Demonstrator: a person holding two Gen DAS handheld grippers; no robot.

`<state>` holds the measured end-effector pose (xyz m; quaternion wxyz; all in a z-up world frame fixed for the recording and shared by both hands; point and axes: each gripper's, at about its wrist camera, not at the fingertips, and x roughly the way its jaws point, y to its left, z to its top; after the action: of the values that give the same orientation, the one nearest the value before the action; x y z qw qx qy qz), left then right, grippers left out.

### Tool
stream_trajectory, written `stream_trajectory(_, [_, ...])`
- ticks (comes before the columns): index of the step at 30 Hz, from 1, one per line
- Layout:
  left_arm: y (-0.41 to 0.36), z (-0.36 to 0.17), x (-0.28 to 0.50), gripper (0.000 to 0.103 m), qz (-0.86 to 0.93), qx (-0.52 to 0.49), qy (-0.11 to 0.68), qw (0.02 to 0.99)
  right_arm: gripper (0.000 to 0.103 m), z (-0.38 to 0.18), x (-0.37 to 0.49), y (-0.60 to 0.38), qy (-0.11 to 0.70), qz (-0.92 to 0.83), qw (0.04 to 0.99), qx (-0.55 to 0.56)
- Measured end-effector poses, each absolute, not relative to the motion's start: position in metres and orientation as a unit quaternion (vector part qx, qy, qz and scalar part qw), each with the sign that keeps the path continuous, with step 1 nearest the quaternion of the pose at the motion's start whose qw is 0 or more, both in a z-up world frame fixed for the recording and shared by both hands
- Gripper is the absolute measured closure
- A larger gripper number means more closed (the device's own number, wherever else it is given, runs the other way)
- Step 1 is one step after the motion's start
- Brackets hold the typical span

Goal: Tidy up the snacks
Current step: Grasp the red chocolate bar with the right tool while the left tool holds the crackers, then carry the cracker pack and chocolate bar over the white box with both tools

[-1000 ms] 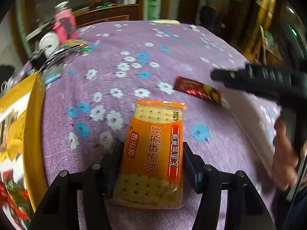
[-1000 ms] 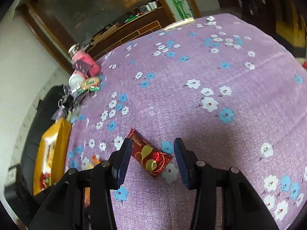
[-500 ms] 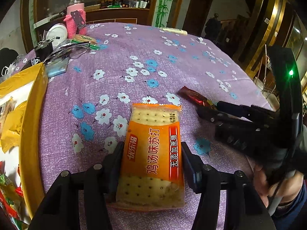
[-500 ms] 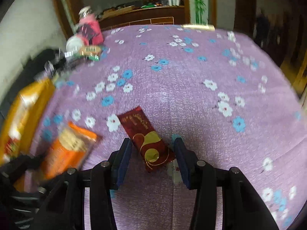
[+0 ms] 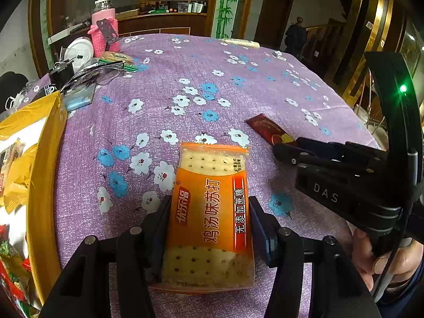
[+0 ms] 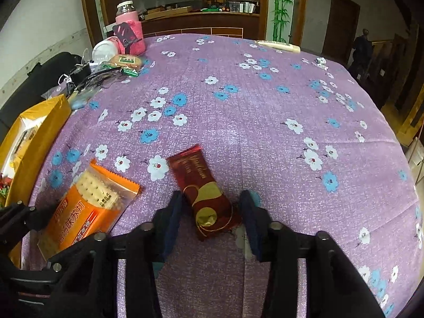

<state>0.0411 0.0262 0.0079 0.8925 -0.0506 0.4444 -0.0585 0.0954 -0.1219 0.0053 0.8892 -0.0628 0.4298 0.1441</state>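
**Two snacks bracketed, box waiting**

We have the left gripper (image 5: 209, 228) clamped on the orange cracker packet (image 5: 212, 212), resting on the purple floral cloth (image 6: 265, 111). Our right gripper (image 6: 212, 220) has just been narrowing around the dark red snack bar (image 6: 204, 193) (a gap remains on its right). Next: finish closing, then carry both to the yellow box (image 5: 42, 185)

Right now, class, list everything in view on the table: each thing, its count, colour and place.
cracker pack: one, orange, near table edge.
snack bar: one, dark red, right of the crackers.
box: one, yellow, open, far left.
bottle: one, pink, far corner.
tablecloth: one, purple, flowered.
left hand-held gripper: one, black, shut on the cracker pack.
right hand-held gripper: one, black, jaws just closing around the snack bar.
hand: one, on right hand-held gripper.
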Motion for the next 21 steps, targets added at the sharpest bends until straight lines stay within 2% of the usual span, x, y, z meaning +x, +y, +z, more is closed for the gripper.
stream_trajectory(4, [0.031,0.010,0.039,0.045,-0.065,-0.068,0.435,0.895,0.077,0.010,0.093,-0.127,0.431,0.155,0.888,-0.038])
stream_trajectory(21, [0.050,0.030,0.031,0.045,-0.027,-0.088,0.370,0.925,0.076,0.040,0.072,-0.130,0.369,0.171,0.914,-0.002])
